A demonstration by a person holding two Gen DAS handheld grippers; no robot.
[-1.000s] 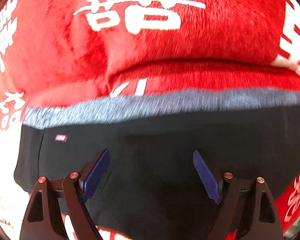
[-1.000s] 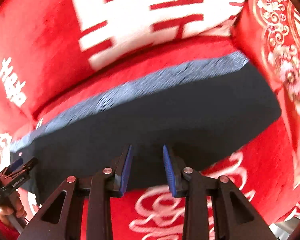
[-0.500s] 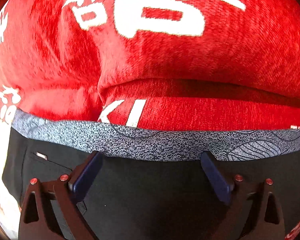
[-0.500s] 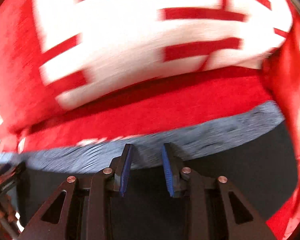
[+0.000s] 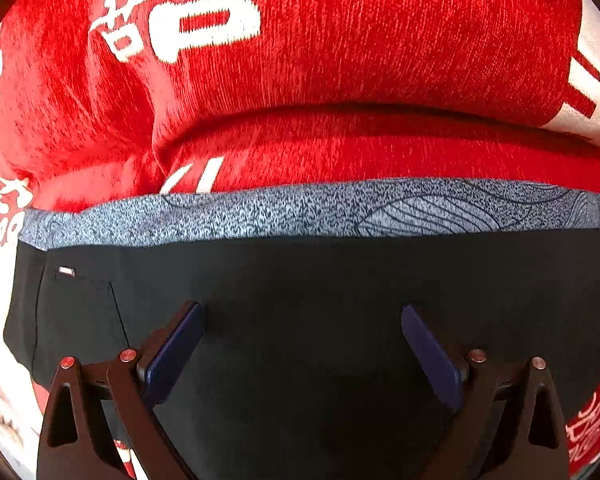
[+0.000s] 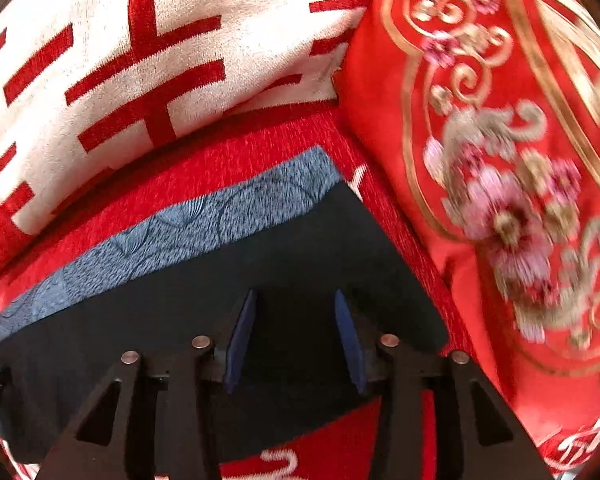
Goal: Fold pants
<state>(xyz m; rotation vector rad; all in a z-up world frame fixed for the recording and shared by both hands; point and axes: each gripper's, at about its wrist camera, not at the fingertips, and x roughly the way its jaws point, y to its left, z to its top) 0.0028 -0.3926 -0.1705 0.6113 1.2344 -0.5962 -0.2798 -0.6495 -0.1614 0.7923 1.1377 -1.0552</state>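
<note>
Red chenille sofa cover with big white woven characters (image 5: 340, 60) fills the background in both wrist views; we're working on the seat, back cushion rising just behind. One embroidered red satin cushion with gold scrolls and pink flowers (image 6: 500, 184) sits at the right end, just beside the garment's corner.

One pair of black pants with a speckled grey waistband (image 5: 320, 288) lies flat on the seat, already folded into a compact rectangle as far as we can judge: grey band (image 6: 172, 232) along the far edge near the back cushion, right corner squared off against the red seat. A small pocket outline and a tiny label (image 5: 66, 271) show at the left end. Flat and squared like that, it reads as a fold just laid down, late in the task.

Two sets of tongs, both pointing steeply down over the black cloth:
- left tongs (image 5: 302, 350): spread wide, have just been opening, nothing between the blue pads (image 5: 176, 354), cloth lies flat underneath. Released.
- right tongs (image 6: 296, 340): partly spread, have just been opening, pads apart with only flat fabric visible in the gap. No pinch that we can see, so released too.

Both hanging loose over the cloth fits a let-go after placing the fold. Next call is probably smoothing or one more fold.
</note>
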